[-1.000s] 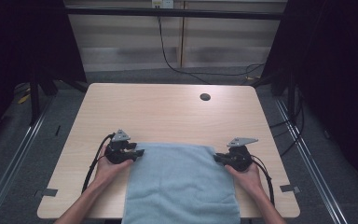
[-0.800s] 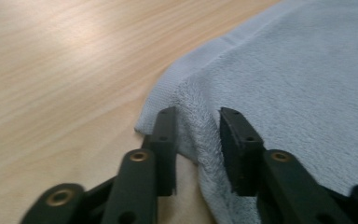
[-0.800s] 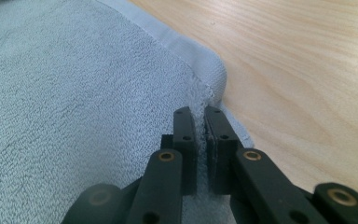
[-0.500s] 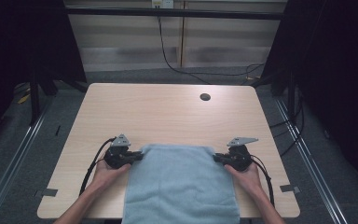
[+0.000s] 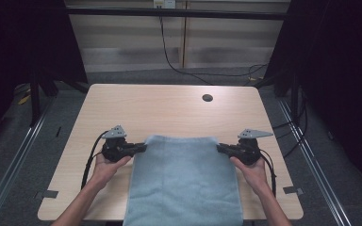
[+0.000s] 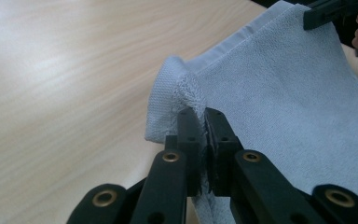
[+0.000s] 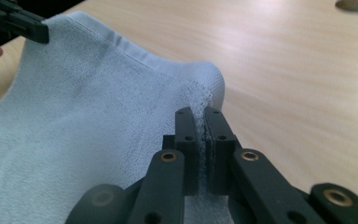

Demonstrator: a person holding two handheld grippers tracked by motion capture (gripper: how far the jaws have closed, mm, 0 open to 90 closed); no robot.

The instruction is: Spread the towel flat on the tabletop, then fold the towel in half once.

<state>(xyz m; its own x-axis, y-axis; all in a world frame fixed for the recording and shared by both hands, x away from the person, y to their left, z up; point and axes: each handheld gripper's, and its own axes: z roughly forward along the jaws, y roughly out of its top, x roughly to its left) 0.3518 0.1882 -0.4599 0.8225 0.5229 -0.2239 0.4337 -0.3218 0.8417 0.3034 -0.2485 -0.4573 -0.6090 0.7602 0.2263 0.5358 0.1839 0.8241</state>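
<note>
A: Left side first. Left gripper (image 5: 140,148) sits at the towel's (image 5: 184,183) far-left corner, jaws clenched on a pinch of terry with the hem bunched up just past the tips; same seen up close on the left gripper (image 6: 206,122).

B: And the towel itself?

A: Pale blue, lying flat on the wooden table (image 5: 169,108), near edge hanging over the person's side. Far edge runs straight between the two claws.

B: Right side?

A: Right gripper (image 5: 220,148) mirrors it: jaws clamped on the far-right corner, cloth squeezed between the pads, clear on the right gripper (image 7: 203,122).

B: So the step looks like carrying those corners for a fold or a pull. How to do it well?

A: My judgement: move both hands together at the same height, hold the far edge taut so it stays straight, and don't loosen either pinch, since each grip is shallow and near the hem.
</note>
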